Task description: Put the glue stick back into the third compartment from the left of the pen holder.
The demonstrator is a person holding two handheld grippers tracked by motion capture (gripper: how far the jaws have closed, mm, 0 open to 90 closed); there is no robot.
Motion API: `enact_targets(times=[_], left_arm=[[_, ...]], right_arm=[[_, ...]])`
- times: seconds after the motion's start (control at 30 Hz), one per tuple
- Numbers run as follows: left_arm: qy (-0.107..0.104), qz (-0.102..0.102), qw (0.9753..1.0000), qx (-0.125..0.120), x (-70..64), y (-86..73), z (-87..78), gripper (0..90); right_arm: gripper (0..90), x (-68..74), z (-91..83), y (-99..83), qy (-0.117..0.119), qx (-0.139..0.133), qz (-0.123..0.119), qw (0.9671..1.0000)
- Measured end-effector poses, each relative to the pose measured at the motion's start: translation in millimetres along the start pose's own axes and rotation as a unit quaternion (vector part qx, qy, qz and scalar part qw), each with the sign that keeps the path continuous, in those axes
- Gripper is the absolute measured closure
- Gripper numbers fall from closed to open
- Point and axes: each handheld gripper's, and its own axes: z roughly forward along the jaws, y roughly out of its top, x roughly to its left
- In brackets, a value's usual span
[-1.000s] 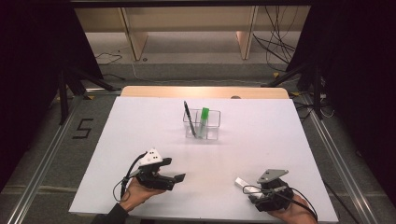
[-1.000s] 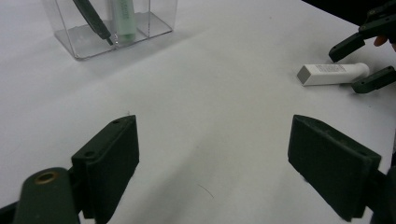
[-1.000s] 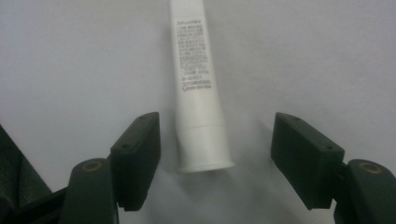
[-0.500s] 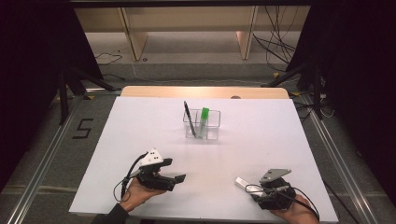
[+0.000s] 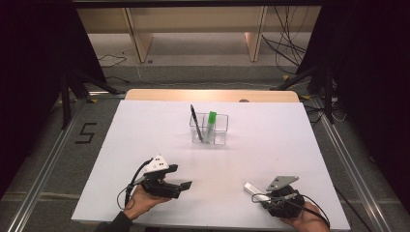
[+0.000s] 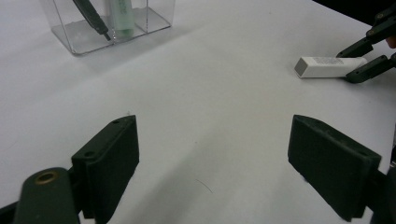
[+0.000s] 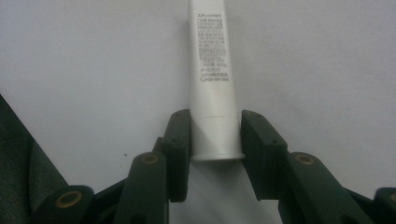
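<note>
On the white desk [image 5: 270,145], a clear organizer [image 5: 212,128] with a black pen [image 5: 195,122] and green tube [image 5: 211,123] stands at upper centre, the left tool [image 5: 180,185] hovers wide open and empty at lower left, and the right tool [image 7: 215,140] clamps the white stick [image 7: 210,70] lying at lower right.
</note>
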Motion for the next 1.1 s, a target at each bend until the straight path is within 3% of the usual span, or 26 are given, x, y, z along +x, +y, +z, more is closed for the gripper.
enact_targets(times=[0.23, 0.5, 0.63, 0.7, 0.73, 0.8, 0.87, 0.93, 0.97, 1.03, 1.1], left_arm=[[0.000, 0.001, 1.0000, 0.001, -0.3, -0.1, 0.4, 16.5], [0.000, -0.001, 1.0000, 0.001, 0.6, -0.2, 0.2, 16.5], [0.000, -0.002, 1.0000, 0.001, 0.5, -0.1, 0.7, 16.5], [0.000, -0.002, 1.0000, 0.002, 0.5, -0.1, 0.9, 16.5], [0.000, -0.003, 1.0000, 0.004, 0.5, -0.1, 1.0, 16.5], [-0.001, -0.003, 1.0000, 0.006, 0.8, 0.0, 1.1, 16.5], [-0.006, -0.008, 0.9999, 0.005, 1.2, 0.7, 0.9, 16.5], [-0.013, -0.010, 0.9999, 0.003, 1.0, 2.2, 0.4, 16.5], [-0.014, -0.011, 0.9998, 0.004, 0.8, 2.9, 0.2, 16.5], [-0.021, -0.008, 0.9997, 0.009, 0.4, 5.1, -0.1, 16.5], [-0.024, -0.005, 0.9996, 0.012, -1.0, 7.5, -1.0, 16.5]], right_arm=[[65.5, 1.6, -2.1, 1.9, -0.005, -0.013, 0.001, 0.9999], [65.5, 4.8, -13.6, 5.8, -0.014, -0.074, -0.002, 0.9971], [65.5, 16.3, -16.2, 10.5, -0.046, -0.103, -0.035, 0.9931], [65.5, 24.7, -17.0, 13.1, -0.068, -0.119, -0.065, 0.9885], [65.5, 29.3, -16.9, 14.5, -0.081, -0.126, -0.081, 0.9854], [65.5, 40.1, -15.6, 15.8, -0.117, -0.142, -0.127, 0.9748], [65.5, 48.6, -15.0, 17.1, -0.134, -0.157, -0.158, 0.9656], [65.5, 56.6, -14.5, 18.5, -0.160, -0.170, -0.195, 0.9524], [65.5, 61.9, -13.0, 18.8, -0.179, -0.177, -0.224, 0.9416], [65.5, 68.6, -10.5, 19.3, -0.203, -0.178, -0.260, 0.9273], [65.5, 76.4, -5.8, 19.0, -0.233, -0.184, -0.295, 0.9080]])
